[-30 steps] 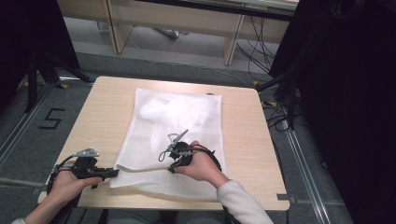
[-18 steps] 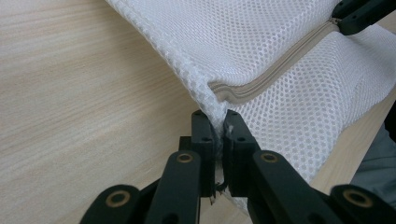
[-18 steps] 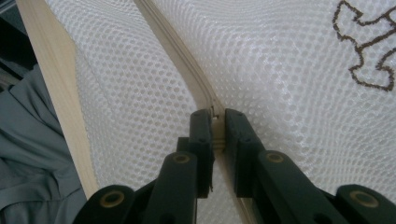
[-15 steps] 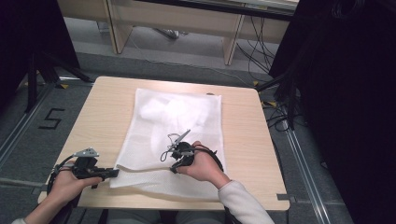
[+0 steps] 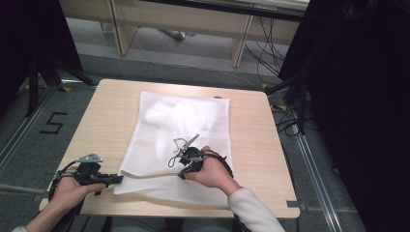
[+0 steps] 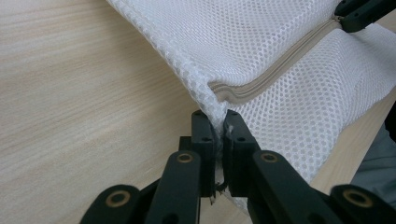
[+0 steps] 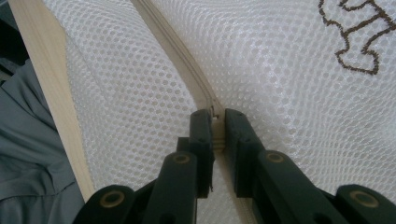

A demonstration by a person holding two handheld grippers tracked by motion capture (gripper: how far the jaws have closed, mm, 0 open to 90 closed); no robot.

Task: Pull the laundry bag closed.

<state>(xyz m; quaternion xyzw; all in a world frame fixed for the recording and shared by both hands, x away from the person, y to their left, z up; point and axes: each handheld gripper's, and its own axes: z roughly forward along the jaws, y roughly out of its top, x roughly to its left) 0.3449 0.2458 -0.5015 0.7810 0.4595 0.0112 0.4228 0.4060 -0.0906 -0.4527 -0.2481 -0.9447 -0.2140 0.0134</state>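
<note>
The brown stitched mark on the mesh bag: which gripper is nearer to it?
Right. The right gripper pinches the bag's zip with the brown mark just beyond it; the left gripper grips the mesh bag at its corner, farther off.

White mesh zippered bag (image 5: 181, 140) lies flat on table (image 5: 251, 159).

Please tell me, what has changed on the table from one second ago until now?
Nothing has visibly changed. The left gripper stays shut on the corner of the white mesh bag, beside the end of its zipper. The right gripper stays closed at the zipper farther along. Both hands and the bag kept their places on the table.
</note>
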